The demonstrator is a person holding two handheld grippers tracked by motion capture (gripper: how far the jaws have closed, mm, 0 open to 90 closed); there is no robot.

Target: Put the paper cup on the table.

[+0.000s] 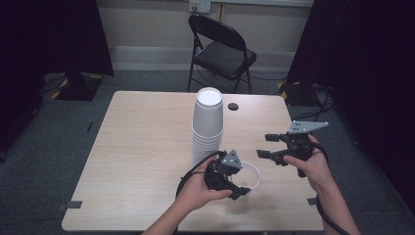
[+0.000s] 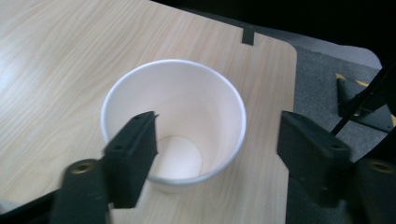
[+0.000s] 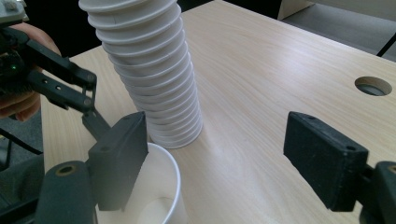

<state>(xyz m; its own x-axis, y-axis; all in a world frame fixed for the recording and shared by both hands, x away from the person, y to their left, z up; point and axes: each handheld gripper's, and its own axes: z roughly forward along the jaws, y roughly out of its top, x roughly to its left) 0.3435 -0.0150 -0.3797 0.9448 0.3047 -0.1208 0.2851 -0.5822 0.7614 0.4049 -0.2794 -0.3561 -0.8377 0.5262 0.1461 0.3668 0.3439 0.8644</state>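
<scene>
A tall stack of white paper cups [image 1: 208, 125] stands in the middle of the wooden table [image 1: 142, 147]. A single white cup [image 1: 252, 177] stands upright in front of it to the right, mouth up and empty [image 2: 173, 121]. My left gripper [image 1: 241, 186] is at this cup and open [image 2: 219, 130]: one jaw overlaps the near-left rim, the other is clear of the rim on the right. My right gripper [image 1: 268, 146] hovers open to the right of the stack, nothing between its jaws [image 3: 219, 130]. Its view shows the stack [image 3: 149, 70] and the single cup [image 3: 161, 186].
A round cable hole [image 1: 233, 106] lies behind the stack, also seen as a hole [image 3: 372, 86]. A black folding chair [image 1: 222, 54] stands beyond the far table edge. Dark curtains flank the room. The table's right edge [image 2: 292, 93] runs close to the single cup.
</scene>
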